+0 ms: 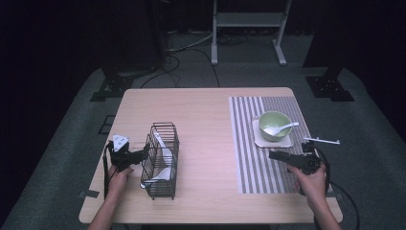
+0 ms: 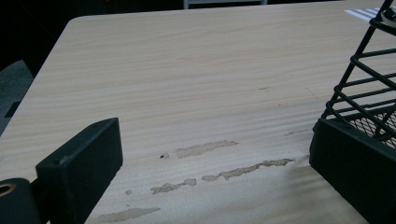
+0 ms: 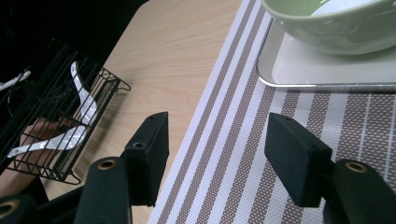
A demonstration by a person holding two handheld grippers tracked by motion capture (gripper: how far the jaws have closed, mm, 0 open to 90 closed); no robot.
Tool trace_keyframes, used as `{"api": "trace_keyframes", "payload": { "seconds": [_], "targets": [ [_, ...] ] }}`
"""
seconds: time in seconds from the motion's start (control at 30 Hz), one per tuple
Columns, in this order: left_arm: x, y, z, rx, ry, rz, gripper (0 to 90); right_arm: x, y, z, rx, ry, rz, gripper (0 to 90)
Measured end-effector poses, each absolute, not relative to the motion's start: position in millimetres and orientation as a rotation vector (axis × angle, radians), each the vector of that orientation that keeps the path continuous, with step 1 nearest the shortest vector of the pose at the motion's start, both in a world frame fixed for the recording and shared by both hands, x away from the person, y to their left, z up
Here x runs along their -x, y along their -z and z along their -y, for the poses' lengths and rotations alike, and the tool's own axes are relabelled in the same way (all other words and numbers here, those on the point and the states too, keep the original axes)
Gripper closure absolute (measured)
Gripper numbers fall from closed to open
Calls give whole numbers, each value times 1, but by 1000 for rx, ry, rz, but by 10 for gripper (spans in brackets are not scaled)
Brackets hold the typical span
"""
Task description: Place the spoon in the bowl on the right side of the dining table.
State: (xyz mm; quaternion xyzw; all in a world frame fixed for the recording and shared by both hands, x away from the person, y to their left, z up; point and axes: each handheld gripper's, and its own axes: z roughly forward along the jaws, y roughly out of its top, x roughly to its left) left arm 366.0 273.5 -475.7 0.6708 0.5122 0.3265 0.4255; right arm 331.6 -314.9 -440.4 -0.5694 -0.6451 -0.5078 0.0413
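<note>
**Spoons moving from wire basket to bowl: risks at this point**

Right hand-held gripper [image 1: 276,155] hovers low over the striped placemat [image 1: 249,158], jaws spread wide with nothing between them. The green bowl [image 1: 275,124] sits just ahead of it and to its right, on a small white tray [image 1: 287,142]; one white spoon [image 1: 282,128] lies in the bowl, handle over the rim toward the right.

Left hand-held gripper [image 1: 144,155] is at the near-left side of the wire basket [image 1: 162,160], jaws spread, empty. In the left gripper view one jaw sits right at the basket's wire; contact is hard to confirm from that angle. Two more white spoons [image 1: 163,163] lean inside the basket, just beyond this gripper's tips.

Risks, as judged:
- Basket is light and open-wired. A jaw catching a wire could drag or tip it and spill the spoons onto the worktop [image 1: 206,120].
- Spoons are smooth and glossy; a pinch on the curved handle may slip.
- Right gripper is near the tray edge; a careless sweep could nudge the bowl and dislodge the spoon.
</note>
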Motion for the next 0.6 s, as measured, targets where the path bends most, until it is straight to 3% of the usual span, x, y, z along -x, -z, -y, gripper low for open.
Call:
{"api": "trace_keyframes", "payload": {
  "seconds": [0.6],
  "targets": [
    [-366,476,-273,-1678,-816,-1280,16,-316,444,301,1678,1553,1995,386]
  ]
}}
